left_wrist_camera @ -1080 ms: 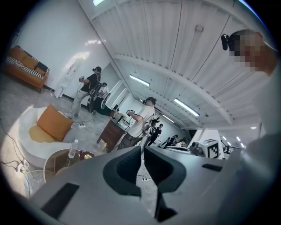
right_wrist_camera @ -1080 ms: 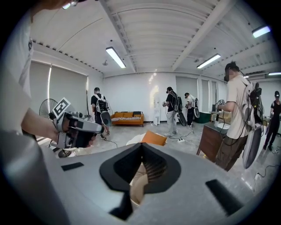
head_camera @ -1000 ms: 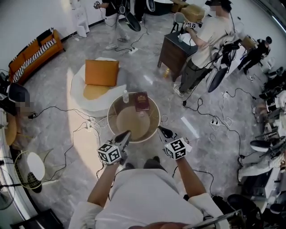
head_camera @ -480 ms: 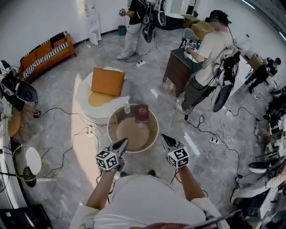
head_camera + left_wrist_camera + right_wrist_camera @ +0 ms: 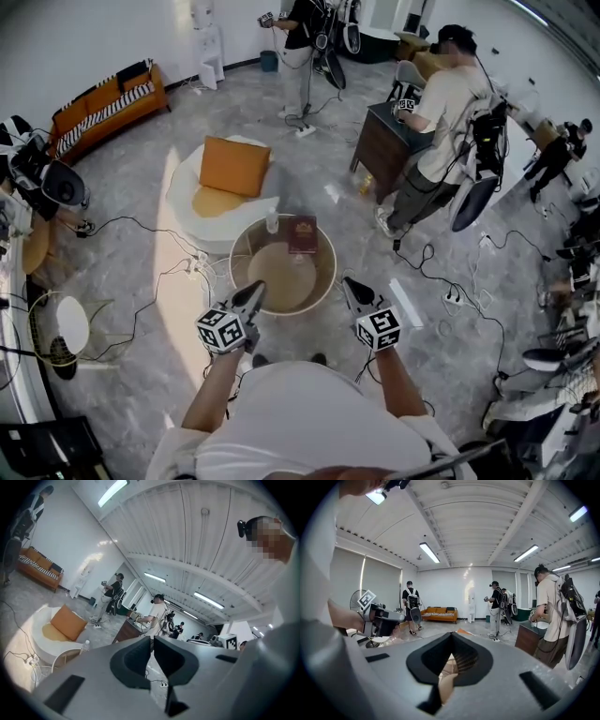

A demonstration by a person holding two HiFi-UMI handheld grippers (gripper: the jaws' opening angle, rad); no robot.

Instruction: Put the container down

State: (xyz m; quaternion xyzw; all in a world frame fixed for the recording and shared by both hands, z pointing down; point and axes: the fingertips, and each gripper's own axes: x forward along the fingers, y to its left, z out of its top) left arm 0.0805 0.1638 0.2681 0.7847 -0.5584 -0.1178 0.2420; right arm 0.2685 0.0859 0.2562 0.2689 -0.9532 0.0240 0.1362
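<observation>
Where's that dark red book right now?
In the head view, the dark red book lies at the far rim of the round table, just right of the small bottle.

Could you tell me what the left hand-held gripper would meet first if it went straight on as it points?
Probably nothing close: the left hand-held gripper aims above the round table, toward the person at the dark cabinet; depth unclear.

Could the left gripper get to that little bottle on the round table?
Probably yes: nothing stands between the left gripper and the bottle, though its fingers are shut.
</observation>
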